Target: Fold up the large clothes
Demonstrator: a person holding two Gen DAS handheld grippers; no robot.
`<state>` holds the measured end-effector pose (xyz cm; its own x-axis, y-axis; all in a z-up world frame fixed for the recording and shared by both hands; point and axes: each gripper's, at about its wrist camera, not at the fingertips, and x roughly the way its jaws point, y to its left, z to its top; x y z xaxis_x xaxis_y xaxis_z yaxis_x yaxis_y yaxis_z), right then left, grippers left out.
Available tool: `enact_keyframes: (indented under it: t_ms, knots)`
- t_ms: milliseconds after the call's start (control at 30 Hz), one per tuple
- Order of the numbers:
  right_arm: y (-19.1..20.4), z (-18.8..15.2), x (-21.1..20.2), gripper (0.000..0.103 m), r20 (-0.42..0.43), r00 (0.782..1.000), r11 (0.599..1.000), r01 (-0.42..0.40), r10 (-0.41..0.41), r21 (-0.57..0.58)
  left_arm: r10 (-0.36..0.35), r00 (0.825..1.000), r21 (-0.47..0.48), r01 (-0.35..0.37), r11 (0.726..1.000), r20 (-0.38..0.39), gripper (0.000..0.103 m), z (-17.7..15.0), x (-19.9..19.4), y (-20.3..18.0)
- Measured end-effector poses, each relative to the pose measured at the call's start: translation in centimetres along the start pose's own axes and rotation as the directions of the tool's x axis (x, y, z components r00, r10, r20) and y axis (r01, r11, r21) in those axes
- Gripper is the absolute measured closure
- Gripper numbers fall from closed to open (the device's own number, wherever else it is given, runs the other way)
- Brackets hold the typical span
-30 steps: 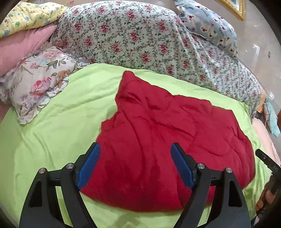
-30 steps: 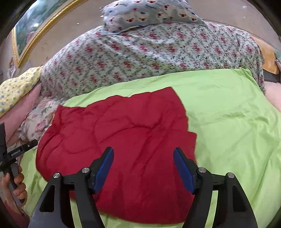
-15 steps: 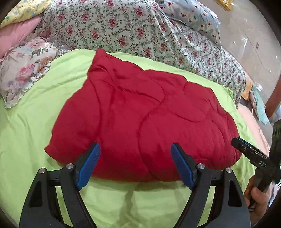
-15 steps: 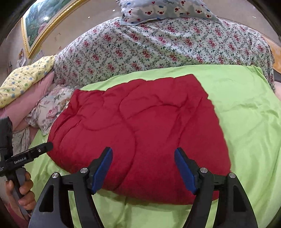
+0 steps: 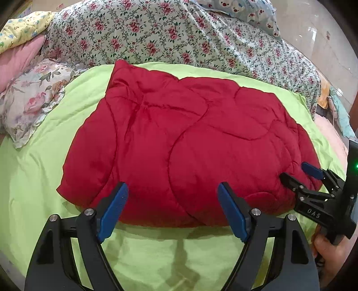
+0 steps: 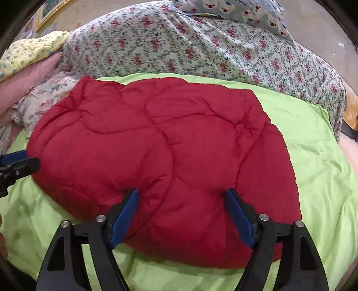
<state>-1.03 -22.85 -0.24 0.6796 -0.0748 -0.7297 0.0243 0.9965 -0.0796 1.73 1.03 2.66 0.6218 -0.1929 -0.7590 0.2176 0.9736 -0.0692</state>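
Observation:
A red quilted padded garment [image 5: 190,143] lies folded in a thick pad on the lime green bed sheet [image 5: 33,179]. My left gripper [image 5: 172,201] is open and empty, its blue pads at the garment's near edge. My right gripper [image 6: 182,210] is open, its fingertips [image 6: 132,197] pressed into the garment's near edge with red fabric [image 6: 170,156] bulging between the pads. In the left wrist view the right gripper [image 5: 299,172] shows at the garment's right end. In the right wrist view the left gripper's tip [image 6: 20,161] shows at the garment's left end.
A large floral quilt [image 5: 179,38] is heaped behind the garment. A floral pillow [image 5: 31,98] and a pink pillow [image 5: 18,60] lie at the far left. A bear-print pillow [image 6: 230,11] sits on top at the back. The green sheet [image 6: 320,161] extends to the right.
Both grippers have drawn back toward the garment's near edge, then the right one has pushed its open fingers into it. The garment now lies as a more compact folded pad.

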Motion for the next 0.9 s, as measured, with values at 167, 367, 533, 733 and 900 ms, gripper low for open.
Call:
enact_keyframes:
  t_ms: [167, 367, 533, 733, 900]
  knots:
    - [-1.1, 0.2, 0.4, 0.021, -0.007, 1.0, 0.999, -0.007, 0.008, 0.04, 0.068, 0.997, -0.012, -0.068, 0.998, -0.021, 0.014, 0.1, 2.7, 0.7]
    - [-1.4, 0.4, -1.4, 0.021, 0.025, 0.998, 0.995, -0.056, 0.054, 0.087, 0.114, 0.993, -0.008, -0.115, 0.993, -0.027, 0.003, 0.8, 4.4, 1.2]
    - [-0.5, 1.1, -1.6, 0.021, 0.011, 0.996, 0.994, -0.086, 0.085, 0.061, 0.12, 0.992, -0.017, -0.121, 0.993, -0.041, 0.0, 1.2, 5.0, 1.7]
    - [-0.1, 2.2, 1.7, 0.017, -0.046, 0.999, 0.999, -0.023, 0.025, 0.026, 0.132, 0.99, -0.005, -0.132, 0.991, -0.043, 0.0, 1.5, 5.3, 1.6]
    - [-1.2, 3.2, 3.3, 0.016, -0.056, 0.998, 0.998, -0.019, 0.022, 0.056, 0.134, 0.99, 0.003, -0.134, 0.991, -0.046, 0.0, 1.6, 5.2, 1.6]
